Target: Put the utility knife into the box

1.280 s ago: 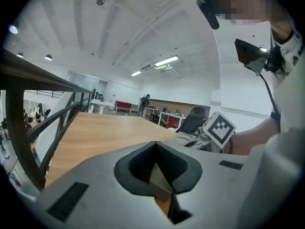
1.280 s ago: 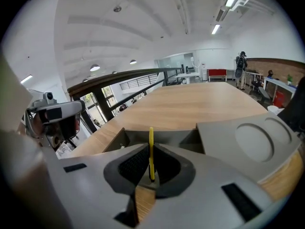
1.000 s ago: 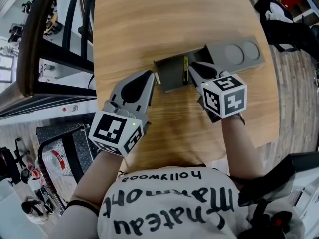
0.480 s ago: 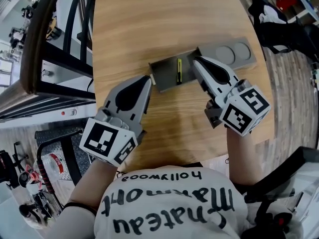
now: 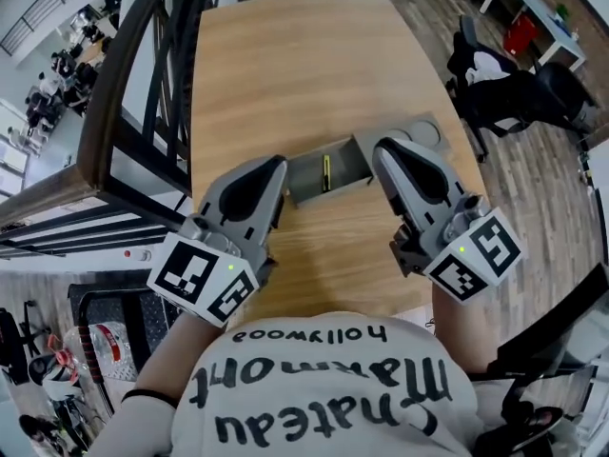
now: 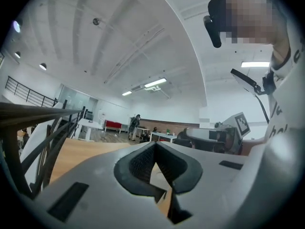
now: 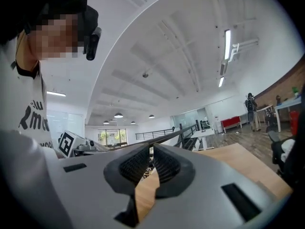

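Observation:
A yellow-and-black utility knife (image 5: pixel 326 173) lies inside the open grey box (image 5: pixel 306 181) at the middle of the wooden table (image 5: pixel 285 65). In the head view my left gripper (image 5: pixel 279 166) sits just left of the box, shut and holding nothing. My right gripper (image 5: pixel 382 149) is just right of the box, also shut and holding nothing. In the left gripper view the left gripper (image 6: pixel 155 147) points up at the ceiling with its jaws together. The right gripper (image 7: pixel 151 150) in the right gripper view likewise shows its jaws meeting at the tips. Neither gripper view shows the box or the knife.
The box's grey lid (image 5: pixel 425 132) with round recesses lies behind my right gripper. A black railing (image 5: pixel 143 93) runs along the table's left edge. A chair with dark clothing (image 5: pixel 504 84) stands on the floor to the right. The table's near edge is by my body.
My right gripper has drawn back from the box, leaving the knife lying inside. Both grippers have tilted upward and now flank the box.

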Available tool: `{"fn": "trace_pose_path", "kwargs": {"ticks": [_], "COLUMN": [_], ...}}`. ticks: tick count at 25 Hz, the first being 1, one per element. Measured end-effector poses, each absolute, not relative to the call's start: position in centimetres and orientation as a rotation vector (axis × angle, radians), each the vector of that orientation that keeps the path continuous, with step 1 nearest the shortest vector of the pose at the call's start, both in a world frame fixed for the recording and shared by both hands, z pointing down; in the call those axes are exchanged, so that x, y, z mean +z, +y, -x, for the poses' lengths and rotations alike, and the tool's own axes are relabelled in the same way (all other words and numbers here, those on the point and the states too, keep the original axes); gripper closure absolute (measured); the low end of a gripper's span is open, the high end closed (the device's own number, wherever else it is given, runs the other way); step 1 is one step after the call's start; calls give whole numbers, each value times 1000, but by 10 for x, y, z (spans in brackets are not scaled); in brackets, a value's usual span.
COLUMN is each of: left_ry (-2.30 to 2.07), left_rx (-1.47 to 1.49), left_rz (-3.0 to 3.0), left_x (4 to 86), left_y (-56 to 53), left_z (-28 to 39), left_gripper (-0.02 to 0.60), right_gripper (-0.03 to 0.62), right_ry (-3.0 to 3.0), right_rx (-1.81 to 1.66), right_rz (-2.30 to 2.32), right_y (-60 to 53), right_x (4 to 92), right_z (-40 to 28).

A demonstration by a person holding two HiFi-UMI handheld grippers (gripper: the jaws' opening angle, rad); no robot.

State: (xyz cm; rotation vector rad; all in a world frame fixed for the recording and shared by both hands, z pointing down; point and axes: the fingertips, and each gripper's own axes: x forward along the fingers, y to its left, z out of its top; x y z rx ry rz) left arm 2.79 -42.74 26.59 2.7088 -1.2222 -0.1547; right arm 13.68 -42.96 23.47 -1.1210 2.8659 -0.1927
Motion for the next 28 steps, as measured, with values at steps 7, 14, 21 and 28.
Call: {"fn": "trace_pose_path", "kwargs": {"ticks": [7, 14, 21, 28], "left_ry": [-1291, -1311, -1323, -1333], "left_rx": [-185, -154, -150, -150], "left_rz": [-2739, -2729, -2722, -2710], "left_x": [240, 248, 248, 253], "left_y": [-418, -414, -416, -423], "left_z": [-18, -12, -8, -11], "left_gripper": [577, 577, 577, 577], "right_gripper": [565, 569, 586, 586], "right_ry": [2865, 2860, 2890, 2878], "right_rx": [-211, -218, -133, -146], "right_rz": [1141, 1123, 1142, 1136], "right_y": [-421, -427, -428, -436], "right_x": [229, 228, 230, 233], "right_z": [-143, -139, -132, -136]}}
